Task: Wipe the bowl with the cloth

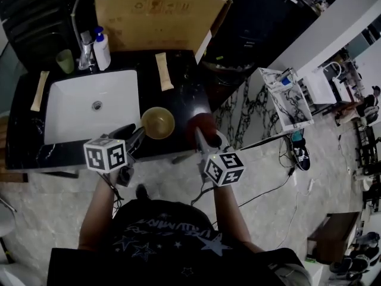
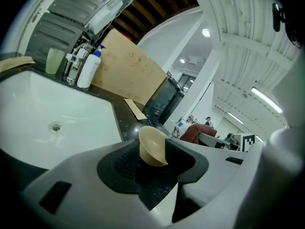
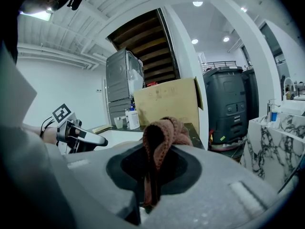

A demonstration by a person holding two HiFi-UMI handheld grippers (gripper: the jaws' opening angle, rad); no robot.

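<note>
The jaws of the left gripper (image 2: 152, 170) stand apart, with nothing pressed between the pads. The jaws of the right gripper (image 3: 150, 175) are closed on the cloth (image 3: 162, 132), a reddish-brown knitted piece pinched in a fold, with a loop bunched above the tips. The bowl (image 1: 158, 123), small and tan, stands upright on the black counter (image 1: 184, 100), just beside the right-hand edge of the white sink (image 1: 77, 106) and close to the front edge of the counter. In the left gripper view the bowl appears directly ahead, framed in the gap between the two pads, and seems to lie at or just past the tips; contact with either pad cannot be confirmed. In the head view the left gripper approaches from the front left of the bowl and the right gripper, with the cloth, from the front right, so the bowl lies between the two. The left gripper is the nearer; the cloth is near the rim but apart from it. The bowl is round and offers no long axis, so any line across the rim serves for a grip, and the mouth faces up. As a judgement, the step in hand is to steady the bowl with the left gripper; the cloth then needs to travel left and down into the mouth.
</note>
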